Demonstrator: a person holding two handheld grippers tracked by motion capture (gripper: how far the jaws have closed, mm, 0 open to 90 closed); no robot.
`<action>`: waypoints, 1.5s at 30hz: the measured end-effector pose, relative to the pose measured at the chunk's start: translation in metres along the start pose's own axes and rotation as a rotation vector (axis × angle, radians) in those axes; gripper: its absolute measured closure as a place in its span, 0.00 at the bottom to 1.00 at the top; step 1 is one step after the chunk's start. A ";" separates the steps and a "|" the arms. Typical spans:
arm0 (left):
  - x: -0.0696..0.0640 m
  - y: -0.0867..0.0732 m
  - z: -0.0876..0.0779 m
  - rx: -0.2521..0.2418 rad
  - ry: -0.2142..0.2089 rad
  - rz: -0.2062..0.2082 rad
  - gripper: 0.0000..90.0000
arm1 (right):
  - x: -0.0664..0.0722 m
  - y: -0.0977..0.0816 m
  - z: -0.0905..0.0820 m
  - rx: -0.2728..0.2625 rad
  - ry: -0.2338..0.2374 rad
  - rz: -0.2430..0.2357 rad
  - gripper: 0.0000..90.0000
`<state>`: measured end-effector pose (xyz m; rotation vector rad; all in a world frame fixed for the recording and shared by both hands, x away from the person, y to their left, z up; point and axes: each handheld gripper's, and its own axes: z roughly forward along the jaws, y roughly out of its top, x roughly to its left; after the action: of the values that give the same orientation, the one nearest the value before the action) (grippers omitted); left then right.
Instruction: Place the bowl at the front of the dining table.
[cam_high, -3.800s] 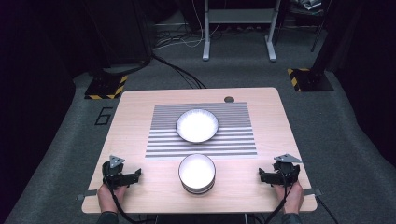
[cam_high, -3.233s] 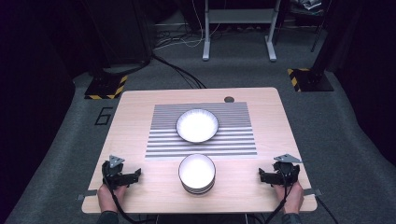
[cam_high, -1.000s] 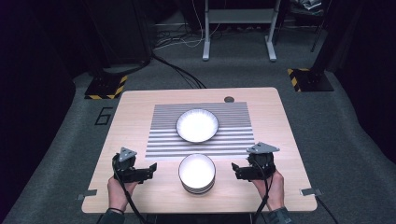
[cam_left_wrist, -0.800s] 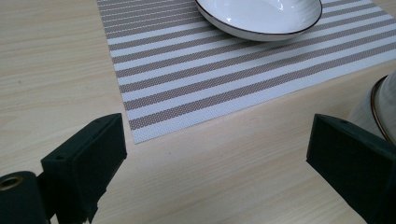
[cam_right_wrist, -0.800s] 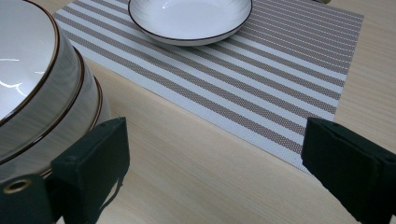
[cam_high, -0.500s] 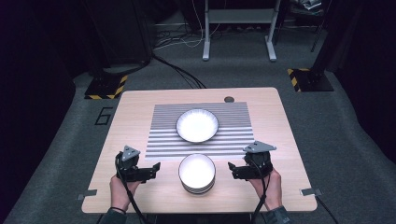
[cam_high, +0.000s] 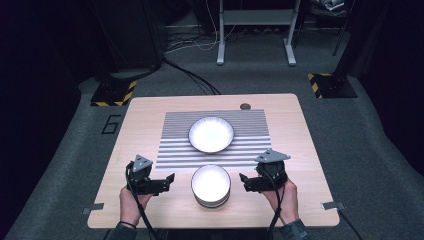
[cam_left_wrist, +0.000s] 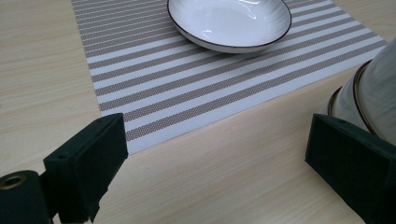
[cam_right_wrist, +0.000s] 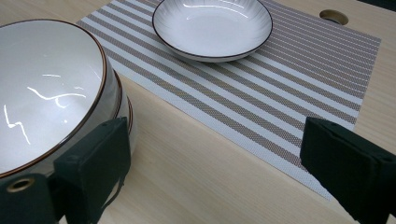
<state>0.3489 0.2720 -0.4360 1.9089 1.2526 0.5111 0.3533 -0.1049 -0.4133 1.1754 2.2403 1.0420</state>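
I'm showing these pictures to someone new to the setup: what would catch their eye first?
Probably the stack of white, brown-rimmed bowls near the front edge of the pale wooden table, flanked by the open left gripper and open right gripper. Behind it, a shallow white dish with a dark rim sits on a grey-and-white striped placemat.

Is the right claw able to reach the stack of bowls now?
Probably yes: the right claw is open beside the stack of bowls, with only bare table between.
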 end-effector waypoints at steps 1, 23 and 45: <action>-0.001 0.001 0.000 -0.001 0.000 0.002 0.06 | 0.000 0.001 0.000 0.001 0.004 -0.007 0.09; -0.020 0.017 -0.003 -0.021 -0.049 0.034 0.07 | 0.019 0.017 0.004 0.003 0.046 -0.055 0.10; -0.046 0.028 0.010 0.020 -0.136 0.094 0.07 | 0.042 0.026 0.022 0.063 0.103 -0.091 0.12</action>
<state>0.3522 0.2214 -0.4163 1.9918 1.0887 0.4106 0.3574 -0.0509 -0.4076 1.0559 2.3982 1.0250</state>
